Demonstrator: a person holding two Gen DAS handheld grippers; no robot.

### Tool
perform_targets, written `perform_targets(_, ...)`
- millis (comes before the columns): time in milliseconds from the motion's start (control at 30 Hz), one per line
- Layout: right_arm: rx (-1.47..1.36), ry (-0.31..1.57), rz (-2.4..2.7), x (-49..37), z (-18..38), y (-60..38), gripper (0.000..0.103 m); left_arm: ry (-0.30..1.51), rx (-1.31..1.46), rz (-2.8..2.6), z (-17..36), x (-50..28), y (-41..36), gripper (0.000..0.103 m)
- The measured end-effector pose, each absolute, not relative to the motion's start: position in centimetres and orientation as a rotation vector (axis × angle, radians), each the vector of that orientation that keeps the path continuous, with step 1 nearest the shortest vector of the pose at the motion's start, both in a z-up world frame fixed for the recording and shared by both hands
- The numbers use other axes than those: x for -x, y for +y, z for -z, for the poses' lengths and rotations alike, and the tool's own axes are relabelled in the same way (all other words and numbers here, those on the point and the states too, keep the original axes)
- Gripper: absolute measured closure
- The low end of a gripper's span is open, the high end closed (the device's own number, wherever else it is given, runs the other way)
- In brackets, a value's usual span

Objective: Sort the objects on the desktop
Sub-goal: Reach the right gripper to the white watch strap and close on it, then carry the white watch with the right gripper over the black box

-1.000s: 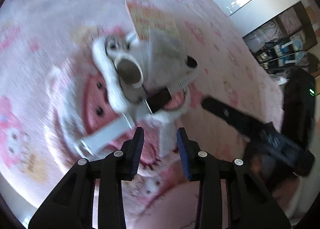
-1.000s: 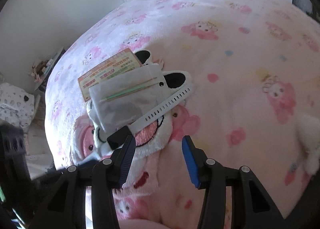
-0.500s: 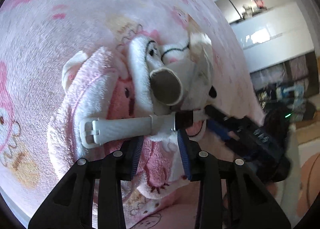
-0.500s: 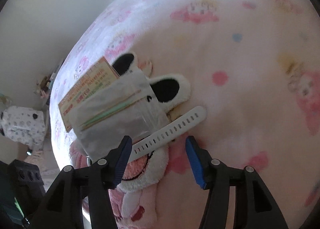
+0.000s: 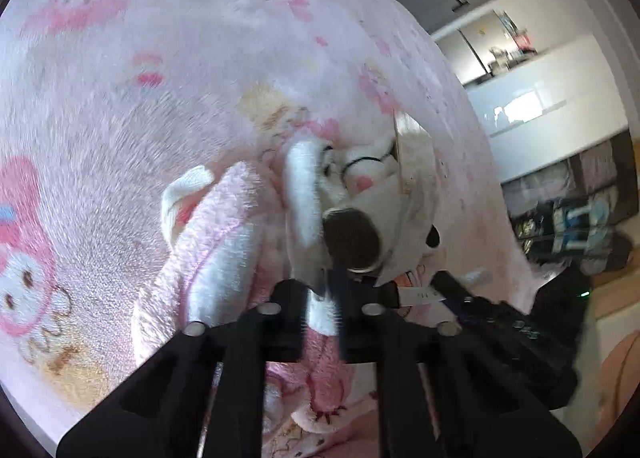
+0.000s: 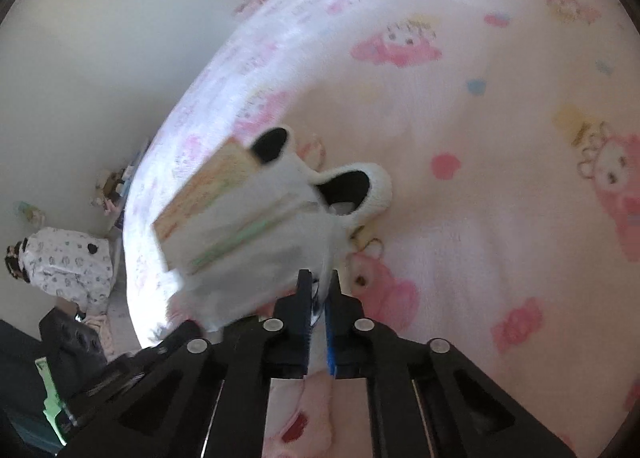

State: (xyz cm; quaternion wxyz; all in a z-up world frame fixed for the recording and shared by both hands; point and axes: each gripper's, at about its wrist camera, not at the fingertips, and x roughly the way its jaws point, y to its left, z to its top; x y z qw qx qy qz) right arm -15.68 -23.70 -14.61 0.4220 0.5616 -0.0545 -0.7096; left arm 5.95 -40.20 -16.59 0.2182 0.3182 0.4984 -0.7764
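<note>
Watch strap (image 5: 420,293) clamped by both closed hand-held grippers.

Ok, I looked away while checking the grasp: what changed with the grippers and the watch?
Both closed in and shut: the left gripper now pinches the watch beside its dark face, the right gripper apparently its holed strap end. The plush toy, clear bag and pink blanket stayed put.

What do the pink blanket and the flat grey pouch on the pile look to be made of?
Pink blanket: soft fleece or plush, judging by its fuzzy nap and printed cartoon figures. Grey pouch: probably thin translucent plastic film, matte, since thin sticks show through it; motion blur leaves this uncertain.
</note>
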Motion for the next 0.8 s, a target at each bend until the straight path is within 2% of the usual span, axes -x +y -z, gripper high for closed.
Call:
perform_targets(500, -1.268, -0.206, 1.922, 10.7, 7.2, -13.8, 0.101, 1.215, -0.945, 2.472, 7.8, -4.2, -33.5, 0.096)
perform_targets(800, -1.213, -0.315, 2.080, 7.9, 3.6, -1.9, 0.101, 1.057, -1.064, 2.743, 2.0, -0.7, -22.1, 0.096)
